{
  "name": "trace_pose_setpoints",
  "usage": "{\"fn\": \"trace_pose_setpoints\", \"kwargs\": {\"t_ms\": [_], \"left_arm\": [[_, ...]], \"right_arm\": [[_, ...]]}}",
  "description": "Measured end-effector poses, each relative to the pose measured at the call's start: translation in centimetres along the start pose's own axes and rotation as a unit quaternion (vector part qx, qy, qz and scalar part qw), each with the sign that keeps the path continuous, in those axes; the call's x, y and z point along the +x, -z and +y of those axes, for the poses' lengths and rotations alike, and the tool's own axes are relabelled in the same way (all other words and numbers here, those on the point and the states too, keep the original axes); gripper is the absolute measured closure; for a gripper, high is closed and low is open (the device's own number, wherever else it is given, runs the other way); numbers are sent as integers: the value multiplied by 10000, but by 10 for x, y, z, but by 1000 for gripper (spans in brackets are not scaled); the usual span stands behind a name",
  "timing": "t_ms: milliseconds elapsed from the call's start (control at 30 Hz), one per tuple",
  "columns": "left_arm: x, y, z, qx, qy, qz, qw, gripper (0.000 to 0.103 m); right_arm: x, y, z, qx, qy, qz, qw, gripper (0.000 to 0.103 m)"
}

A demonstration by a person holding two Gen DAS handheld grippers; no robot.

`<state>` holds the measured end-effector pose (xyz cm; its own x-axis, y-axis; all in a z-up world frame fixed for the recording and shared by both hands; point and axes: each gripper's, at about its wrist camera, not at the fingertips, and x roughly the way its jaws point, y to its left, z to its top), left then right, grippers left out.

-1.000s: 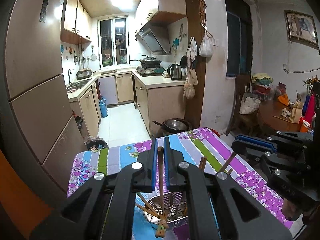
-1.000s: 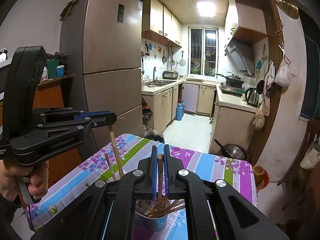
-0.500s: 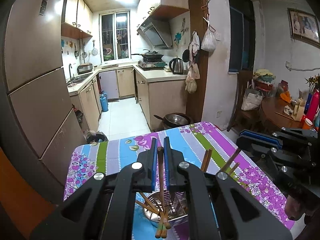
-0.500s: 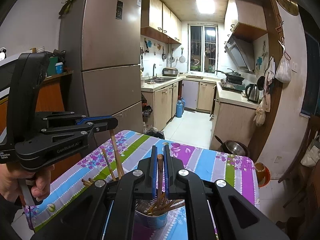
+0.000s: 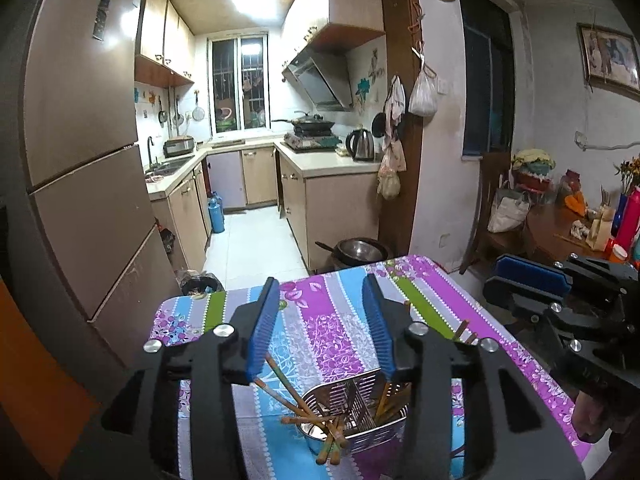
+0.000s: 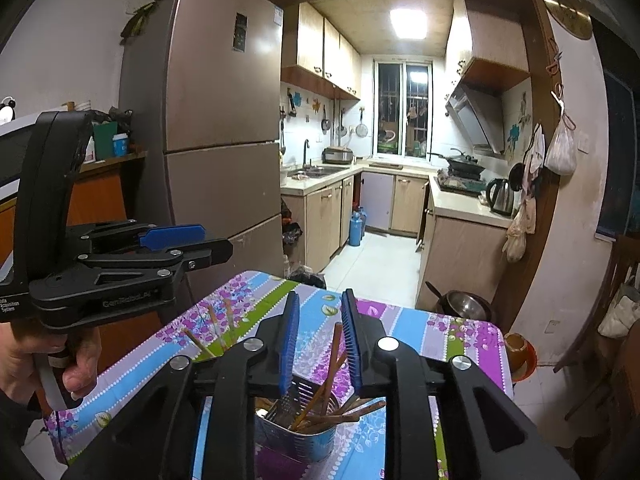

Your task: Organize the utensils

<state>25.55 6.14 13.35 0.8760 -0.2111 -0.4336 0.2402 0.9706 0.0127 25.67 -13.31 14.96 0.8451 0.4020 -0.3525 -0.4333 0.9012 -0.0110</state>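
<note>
Opening both at once, my left gripper [image 5: 322, 320] and right gripper [image 6: 320, 334] spread their blue-padded jaws, gripping nothing, above the perforated steel utensil holder [image 5: 352, 420] of brown wooden chopsticks [image 6: 326, 390] on the near floral-striped tablecloth [image 5: 320, 308].

One ceiling light [image 6: 409, 23] in the kitchen does most of the work; it's blown out to a white patch in my right wrist view and smears glare across the fridge door [image 5: 116, 28] in my left. The kitchen is bright, but the dining corner with the framed picture [image 5: 610, 58] is dim. Strong fisheye bending at the edges, with black vignette corners. My tong bodies close to the lens are dark, low in detail. No motion blur.
</note>
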Motion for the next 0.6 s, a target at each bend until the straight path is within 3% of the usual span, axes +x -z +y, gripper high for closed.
{"fn": "trace_pose_setpoints", "kwargs": {"t_ms": [133,200,300,533,600], "left_arm": [[-33,4,6,-45,-158,-369,9992,47],[-51,9,9,-61,-279,-549,9981,40],[-78,18,14,-103,-419,-829,9956,28],[-140,49,20,-140,-852,-1439,9858,14],[-163,65,18,-170,-1001,-1683,9805,6]], "right_arm": [[-28,-1,6,-17,14,-328,9995,62],[-48,1,9,6,21,-564,9984,47],[-73,5,15,-34,85,-801,9967,38],[-132,27,28,-47,163,-1265,9918,28],[-146,35,31,-31,185,-1365,9905,20]]}}
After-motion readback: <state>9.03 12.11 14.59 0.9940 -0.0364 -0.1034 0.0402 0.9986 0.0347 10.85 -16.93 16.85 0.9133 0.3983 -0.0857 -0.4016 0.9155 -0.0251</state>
